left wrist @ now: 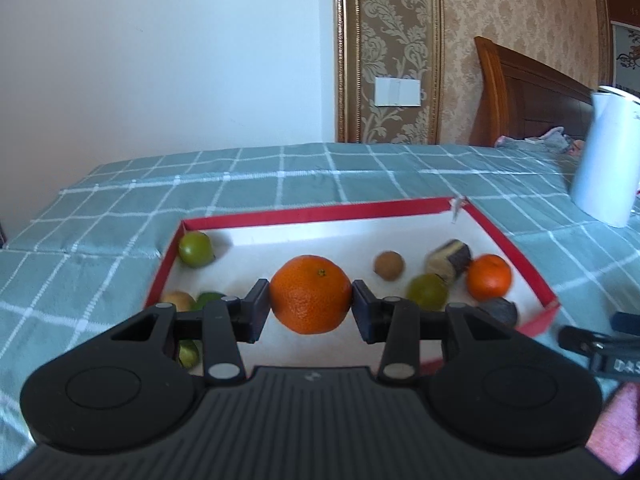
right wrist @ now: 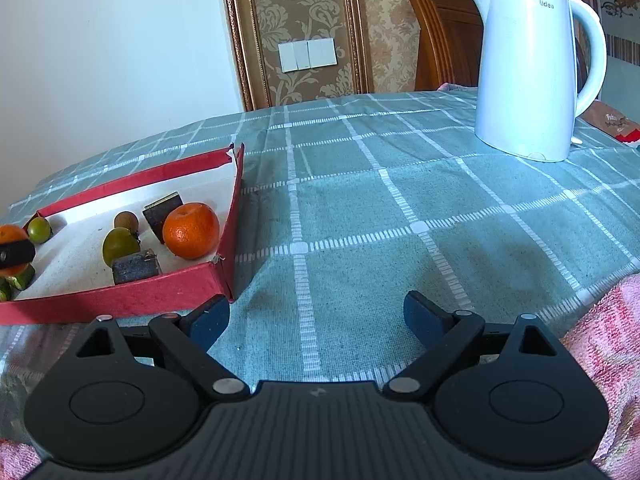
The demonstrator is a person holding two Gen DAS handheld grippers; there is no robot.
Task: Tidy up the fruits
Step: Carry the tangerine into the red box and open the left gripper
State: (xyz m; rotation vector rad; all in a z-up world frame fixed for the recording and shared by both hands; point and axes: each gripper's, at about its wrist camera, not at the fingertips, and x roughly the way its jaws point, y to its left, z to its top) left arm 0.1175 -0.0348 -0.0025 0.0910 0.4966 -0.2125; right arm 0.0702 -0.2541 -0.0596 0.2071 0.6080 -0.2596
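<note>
Bright, even daylight — soft shadows, fisheye bending at edges (slight motion blur, left view).

We see our left claw as matte black plastic: a ribbed central body with a small pale mark near its front edge, flanked by two rounded housings, each bearing a raised disc. Slim black link arms run forward from silver round pivot pins to flat rectangular pads with a dark bluish face. Triangular cut-outs pierce the outer brackets. Our right claw is built the same way, with the same ribbing, discs and silver pins, and its pads show a deep blue foam-like surface.
</note>
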